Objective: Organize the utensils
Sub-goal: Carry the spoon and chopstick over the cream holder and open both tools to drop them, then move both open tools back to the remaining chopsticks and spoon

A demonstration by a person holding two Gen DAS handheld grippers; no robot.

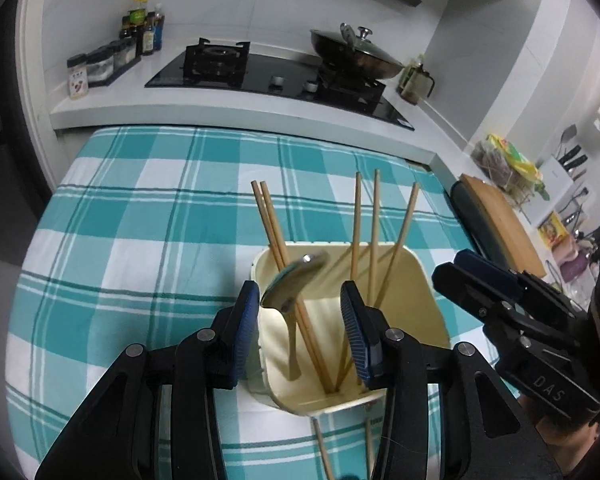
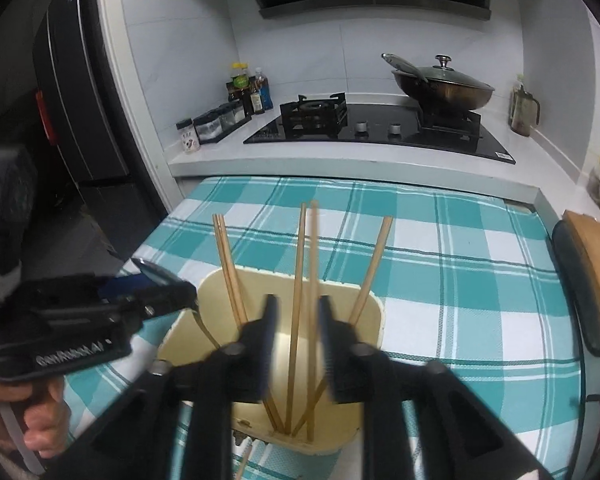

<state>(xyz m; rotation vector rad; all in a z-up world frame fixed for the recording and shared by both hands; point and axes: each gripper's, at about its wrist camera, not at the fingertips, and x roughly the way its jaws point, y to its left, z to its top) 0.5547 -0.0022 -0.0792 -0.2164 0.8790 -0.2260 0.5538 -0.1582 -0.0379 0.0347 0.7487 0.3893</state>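
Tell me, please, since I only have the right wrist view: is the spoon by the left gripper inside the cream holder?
Observer: Yes. The left wrist view shows the spoon handle down inside the cream holder, bowl up and blurred.
Operator: Is the left gripper clamped on it?
Observer: No. The left gripper has its jaws apart, and neither pad presses on the spoon.
Operator: Where in the holder does it sit?
Observer: Beside the pair of chopsticks at the holder's left end in that view; the other three chopsticks stand further right.
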